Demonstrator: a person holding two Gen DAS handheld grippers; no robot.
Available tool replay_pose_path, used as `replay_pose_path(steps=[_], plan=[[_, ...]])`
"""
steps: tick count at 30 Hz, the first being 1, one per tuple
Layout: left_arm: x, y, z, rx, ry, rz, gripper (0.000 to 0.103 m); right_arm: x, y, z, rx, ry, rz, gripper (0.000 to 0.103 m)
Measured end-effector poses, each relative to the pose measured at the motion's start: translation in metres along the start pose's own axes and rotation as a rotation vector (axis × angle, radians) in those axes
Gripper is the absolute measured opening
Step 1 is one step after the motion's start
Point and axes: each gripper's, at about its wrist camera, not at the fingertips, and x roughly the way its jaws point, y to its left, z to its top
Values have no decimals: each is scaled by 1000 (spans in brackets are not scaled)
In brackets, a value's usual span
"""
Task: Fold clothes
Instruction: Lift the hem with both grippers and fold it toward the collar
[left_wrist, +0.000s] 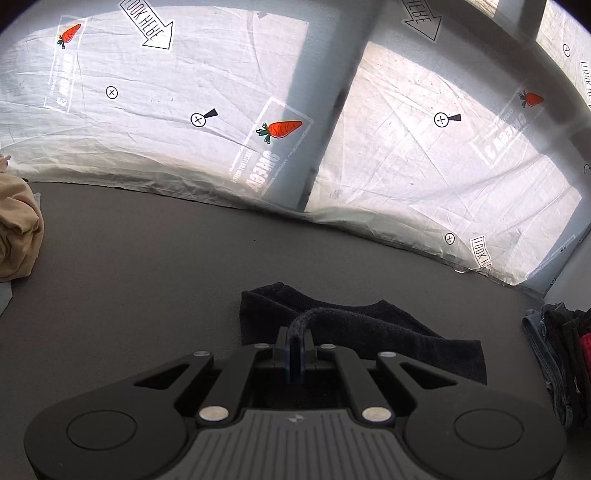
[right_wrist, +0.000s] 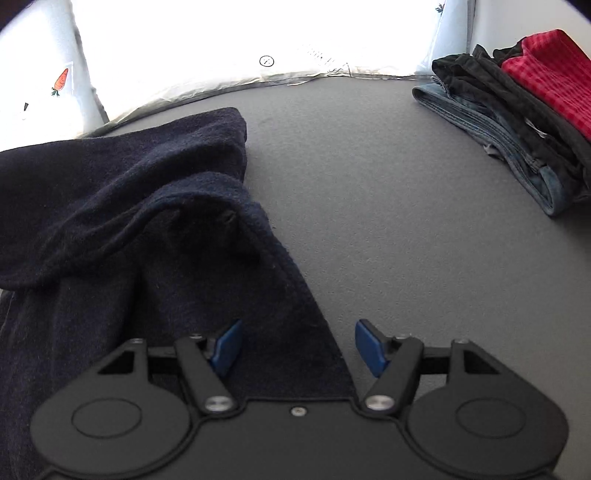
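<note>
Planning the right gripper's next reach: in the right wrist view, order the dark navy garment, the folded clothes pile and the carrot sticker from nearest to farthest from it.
1. Dark navy garment: its corner lies between the open fingers of the right gripper.
2. Folded clothes pile: far right on the table.
3. Carrot sticker: far left, on the backdrop.

grey table (right_wrist: 369, 206), navy garment (right_wrist: 129, 206), folded pile (right_wrist: 517, 122), beige cloth (left_wrist: 16, 225)

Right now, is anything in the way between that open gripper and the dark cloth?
Nothing visible is. The right gripper hangs open right over the corner of the navy cloth. The folded stack lies well off to the side. The left gripper already pinches the cloth.
</note>
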Motion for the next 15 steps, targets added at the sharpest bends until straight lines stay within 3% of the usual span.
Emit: replay_pose_path(steps=[9,12,15], plan=[[-15,32,4,-18,-32,12,5,-13,6,-2,2,-9,-57,66],[-16,42,4,-20,-33,11,5,-16,12,-2,-19,-2,-70,56],[-17,50,3,-15,-38,9,5,-16,17,-2,-29,4,-66,34]])
